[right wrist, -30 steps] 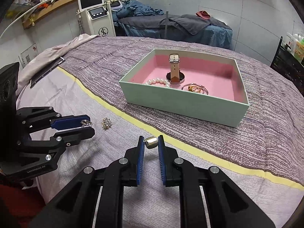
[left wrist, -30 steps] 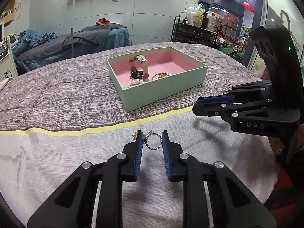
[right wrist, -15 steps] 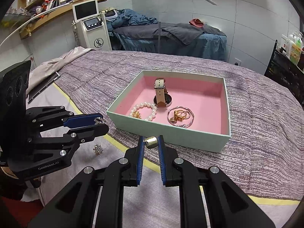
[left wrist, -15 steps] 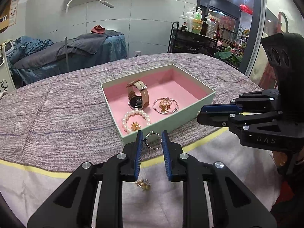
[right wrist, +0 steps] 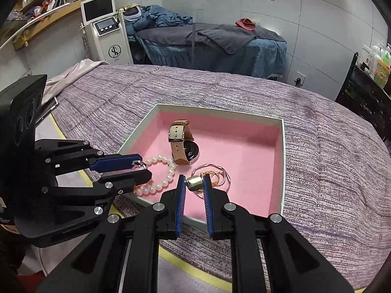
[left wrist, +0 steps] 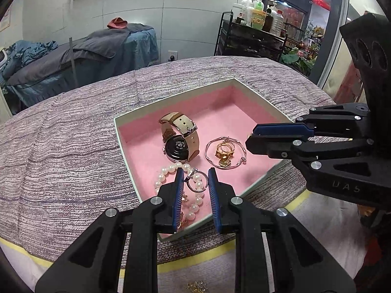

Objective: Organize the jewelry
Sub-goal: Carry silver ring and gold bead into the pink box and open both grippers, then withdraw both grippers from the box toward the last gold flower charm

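A pale green box with a pink lining (left wrist: 259,102) (right wrist: 284,161) sits on the purple cloth. In it lie a tan-strap watch (left wrist: 179,136) (right wrist: 182,144), a pearl bracelet (left wrist: 166,171) (right wrist: 158,158) and a thin bangle with gold rings (left wrist: 226,152) (right wrist: 220,177). My left gripper (left wrist: 195,182) (right wrist: 140,168) is shut on a silver ring (left wrist: 196,183), held over the box's near left corner. My right gripper (right wrist: 194,183) (left wrist: 251,139) is shut on a gold bead (right wrist: 194,182), held over the box's near edge.
A small gold brooch (left wrist: 196,287) lies on the light cloth in front of the box, below my left gripper. A yellow stripe (right wrist: 195,266) crosses the cloth near the front. A massage bed (right wrist: 207,41) and a shelf cart (left wrist: 254,39) stand behind the table.
Both grippers have moved forward from the light cloth to over the box, each still holding its piece. The gold brooch stayed on the cloth behind them.
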Action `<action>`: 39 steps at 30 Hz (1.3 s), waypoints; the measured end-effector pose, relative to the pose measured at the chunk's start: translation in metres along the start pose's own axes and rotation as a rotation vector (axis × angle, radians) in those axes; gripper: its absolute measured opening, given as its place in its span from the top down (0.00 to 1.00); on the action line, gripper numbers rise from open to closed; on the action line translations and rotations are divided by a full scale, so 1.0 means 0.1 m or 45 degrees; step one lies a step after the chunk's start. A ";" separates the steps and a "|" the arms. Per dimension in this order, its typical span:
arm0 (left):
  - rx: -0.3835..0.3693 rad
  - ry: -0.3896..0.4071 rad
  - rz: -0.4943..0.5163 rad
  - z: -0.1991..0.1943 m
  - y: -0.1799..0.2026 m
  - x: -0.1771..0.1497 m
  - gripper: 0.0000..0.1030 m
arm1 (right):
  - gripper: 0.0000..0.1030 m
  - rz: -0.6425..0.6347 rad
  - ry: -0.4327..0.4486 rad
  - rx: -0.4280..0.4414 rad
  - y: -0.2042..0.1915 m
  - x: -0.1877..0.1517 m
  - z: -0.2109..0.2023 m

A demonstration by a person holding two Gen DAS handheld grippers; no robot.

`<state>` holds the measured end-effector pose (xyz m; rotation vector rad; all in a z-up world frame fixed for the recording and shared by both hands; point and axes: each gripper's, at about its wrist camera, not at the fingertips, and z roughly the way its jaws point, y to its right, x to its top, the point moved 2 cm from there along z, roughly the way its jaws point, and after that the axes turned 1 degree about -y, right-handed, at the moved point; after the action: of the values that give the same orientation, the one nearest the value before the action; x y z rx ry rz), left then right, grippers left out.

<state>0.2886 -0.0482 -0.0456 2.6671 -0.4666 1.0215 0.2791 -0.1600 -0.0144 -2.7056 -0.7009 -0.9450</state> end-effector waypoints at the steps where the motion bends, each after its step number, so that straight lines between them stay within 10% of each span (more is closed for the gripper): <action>1: -0.002 -0.013 -0.008 0.04 -0.02 0.01 0.80 | 0.86 -0.006 -0.010 -0.004 0.01 0.02 0.04; 25: 0.057 -0.052 0.071 0.27 0.02 0.11 0.80 | 0.85 -0.037 -0.138 -0.071 0.11 0.04 0.48; 31: 0.078 -0.030 0.093 0.21 0.01 0.09 0.79 | 0.67 -0.045 -0.096 -0.085 0.12 0.04 0.42; 39: 0.079 0.061 0.080 -0.03 0.02 0.05 0.40 | 0.45 -0.105 0.034 -0.199 0.08 0.04 0.19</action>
<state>0.2899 -0.0500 -0.0399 2.6912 -0.5197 1.1328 0.2960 -0.1597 -0.0271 -2.8109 -0.7695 -1.0961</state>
